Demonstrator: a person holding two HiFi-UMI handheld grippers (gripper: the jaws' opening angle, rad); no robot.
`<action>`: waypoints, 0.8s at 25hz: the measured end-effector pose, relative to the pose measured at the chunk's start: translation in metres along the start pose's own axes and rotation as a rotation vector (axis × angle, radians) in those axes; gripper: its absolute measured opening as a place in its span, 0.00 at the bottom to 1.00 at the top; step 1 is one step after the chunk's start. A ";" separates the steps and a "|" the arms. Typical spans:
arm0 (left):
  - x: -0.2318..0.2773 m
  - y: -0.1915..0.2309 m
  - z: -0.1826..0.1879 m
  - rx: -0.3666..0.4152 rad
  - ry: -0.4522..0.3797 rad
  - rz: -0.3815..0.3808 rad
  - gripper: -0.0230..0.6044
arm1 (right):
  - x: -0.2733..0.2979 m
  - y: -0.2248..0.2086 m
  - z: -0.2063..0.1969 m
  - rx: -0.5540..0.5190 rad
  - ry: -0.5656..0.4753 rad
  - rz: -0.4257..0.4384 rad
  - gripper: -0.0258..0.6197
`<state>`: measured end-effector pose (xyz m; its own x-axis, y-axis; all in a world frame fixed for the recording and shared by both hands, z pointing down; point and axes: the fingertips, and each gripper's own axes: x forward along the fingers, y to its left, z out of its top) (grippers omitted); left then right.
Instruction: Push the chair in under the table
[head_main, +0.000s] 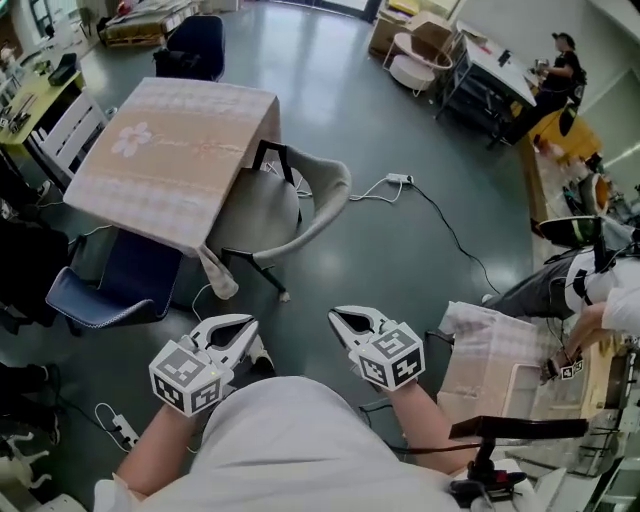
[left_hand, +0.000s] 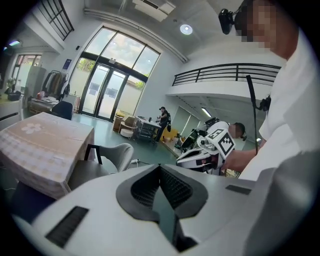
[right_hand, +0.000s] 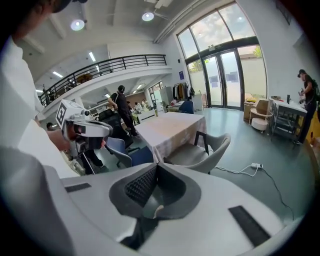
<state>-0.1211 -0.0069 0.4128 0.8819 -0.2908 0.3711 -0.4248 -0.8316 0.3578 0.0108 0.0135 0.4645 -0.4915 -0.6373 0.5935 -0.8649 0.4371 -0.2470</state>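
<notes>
The grey shell chair (head_main: 300, 205) stands at the right side of the table (head_main: 170, 160), which wears a beige cloth; its seat is partly beneath the cloth's edge. Both grippers hover close to my body, well short of the chair and apart from it. My left gripper (head_main: 248, 324) is shut and holds nothing, as is my right gripper (head_main: 338, 318). In the left gripper view the jaws (left_hand: 160, 166) meet, with the chair (left_hand: 107, 159) and table (left_hand: 40, 145) beyond at the left. In the right gripper view the shut jaws (right_hand: 157, 165) point toward the chair (right_hand: 200, 152) and table (right_hand: 175, 127).
A blue chair (head_main: 105, 290) sits under the table's near left side. A white cable with a power strip (head_main: 400, 180) runs over the floor right of the grey chair. A seated person (head_main: 575, 290) and a cloth-covered stand (head_main: 490, 350) are at the right.
</notes>
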 end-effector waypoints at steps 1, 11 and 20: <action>0.000 -0.010 -0.006 0.002 0.008 0.003 0.06 | -0.008 0.005 -0.006 -0.004 -0.012 0.011 0.06; -0.006 -0.091 -0.053 -0.009 0.053 -0.008 0.06 | -0.065 0.055 -0.062 -0.050 -0.047 0.064 0.06; -0.030 -0.120 -0.092 -0.023 0.064 -0.008 0.05 | -0.086 0.097 -0.095 -0.080 -0.053 0.082 0.06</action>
<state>-0.1158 0.1456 0.4378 0.8705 -0.2529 0.4223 -0.4234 -0.8222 0.3804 -0.0214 0.1712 0.4624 -0.5672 -0.6287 0.5320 -0.8115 0.5370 -0.2305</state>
